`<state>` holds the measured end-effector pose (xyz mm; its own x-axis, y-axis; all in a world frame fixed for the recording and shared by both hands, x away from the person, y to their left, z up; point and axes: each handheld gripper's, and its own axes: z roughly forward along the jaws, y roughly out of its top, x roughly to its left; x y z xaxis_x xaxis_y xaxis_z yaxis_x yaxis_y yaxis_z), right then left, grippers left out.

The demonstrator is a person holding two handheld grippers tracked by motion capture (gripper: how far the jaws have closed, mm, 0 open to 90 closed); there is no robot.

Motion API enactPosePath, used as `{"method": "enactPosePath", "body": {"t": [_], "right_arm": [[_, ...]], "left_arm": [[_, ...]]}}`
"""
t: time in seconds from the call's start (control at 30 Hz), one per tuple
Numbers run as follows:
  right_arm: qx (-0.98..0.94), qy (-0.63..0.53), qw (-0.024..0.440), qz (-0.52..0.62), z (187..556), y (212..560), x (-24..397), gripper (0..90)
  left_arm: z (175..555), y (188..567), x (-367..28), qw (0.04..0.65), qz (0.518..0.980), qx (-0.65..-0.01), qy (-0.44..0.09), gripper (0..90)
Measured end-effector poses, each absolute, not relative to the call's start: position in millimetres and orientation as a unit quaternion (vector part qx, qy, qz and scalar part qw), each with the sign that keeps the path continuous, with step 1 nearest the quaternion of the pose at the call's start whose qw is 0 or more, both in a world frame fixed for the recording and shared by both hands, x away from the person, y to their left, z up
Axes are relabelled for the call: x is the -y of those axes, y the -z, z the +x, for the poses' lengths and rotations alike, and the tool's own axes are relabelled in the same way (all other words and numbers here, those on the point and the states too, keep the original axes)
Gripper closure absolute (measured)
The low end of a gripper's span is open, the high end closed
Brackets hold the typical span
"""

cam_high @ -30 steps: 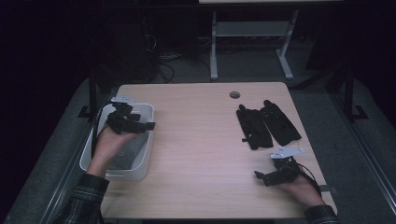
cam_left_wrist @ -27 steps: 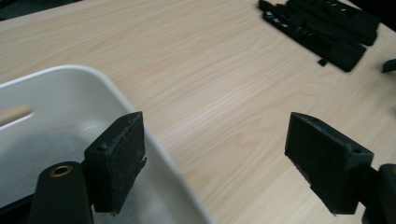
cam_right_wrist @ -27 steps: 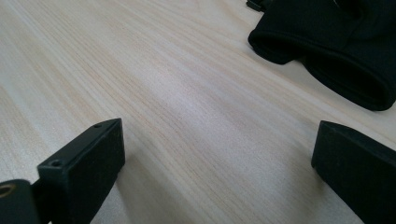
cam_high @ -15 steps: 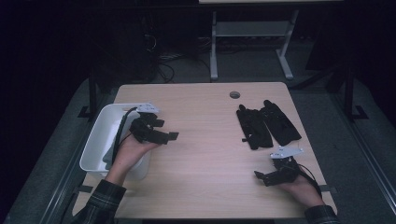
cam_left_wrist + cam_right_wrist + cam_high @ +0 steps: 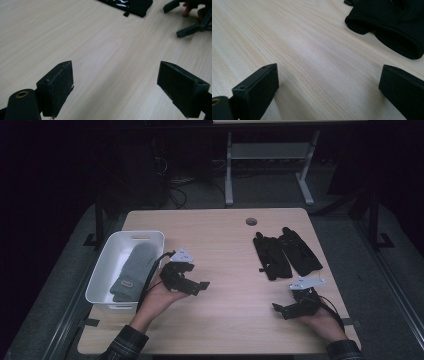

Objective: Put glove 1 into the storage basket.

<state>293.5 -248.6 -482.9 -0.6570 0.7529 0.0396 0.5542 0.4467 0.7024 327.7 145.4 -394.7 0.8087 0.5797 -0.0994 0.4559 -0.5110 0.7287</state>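
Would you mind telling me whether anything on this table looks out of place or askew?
Nothing stands out. A grey mitten lies neatly inside the white bin, two black gloves lie side by side on the table, and both grippers are open and hold nothing.

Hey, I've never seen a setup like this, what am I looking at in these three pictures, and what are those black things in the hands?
A person sits at a wooden table and holds a hand tool with two black jaws in each hand. The left gripper and the right gripper both stand open over bare wood, with nothing between their jaws.

The high view comes from a camera above the person's side of the table, looking down on it. The other two pictures come from small cameras riding on each gripper, looking out between its own jaws.

On the table, a white bin at the left holds a grey mitten. At the right lie two black gloves side by side; the right gripper view shows their cuffs close up.
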Motion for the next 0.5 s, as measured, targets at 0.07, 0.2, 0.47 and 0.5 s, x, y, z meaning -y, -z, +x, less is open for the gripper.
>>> {"method": "enactPosePath", "body": {"t": [0.07, 0.2, 0.47, 0.5], "right_arm": [[-0.839, -0.353, 0.141, 0.389, 294, 483, 249, 2.4], [-0.839, -0.353, 0.141, 0.389, 294, 483, 249, 2.4], [-0.839, -0.353, 0.141, 0.389, 294, 483, 249, 2.4], [-0.839, -0.353, 0.141, 0.389, 294, 483, 249, 2.4]], "left_arm": [[324, 403, -144, 0.395, 0.867, -0.294, -0.077, 12.6], [317, 418, -143, 0.394, 0.869, -0.29, -0.082, 12.7], [311, 450, -146, 0.345, 0.886, -0.297, -0.084, 12.7], [311, 455, -145, 0.34, 0.887, -0.303, -0.078, 12.7]]}}
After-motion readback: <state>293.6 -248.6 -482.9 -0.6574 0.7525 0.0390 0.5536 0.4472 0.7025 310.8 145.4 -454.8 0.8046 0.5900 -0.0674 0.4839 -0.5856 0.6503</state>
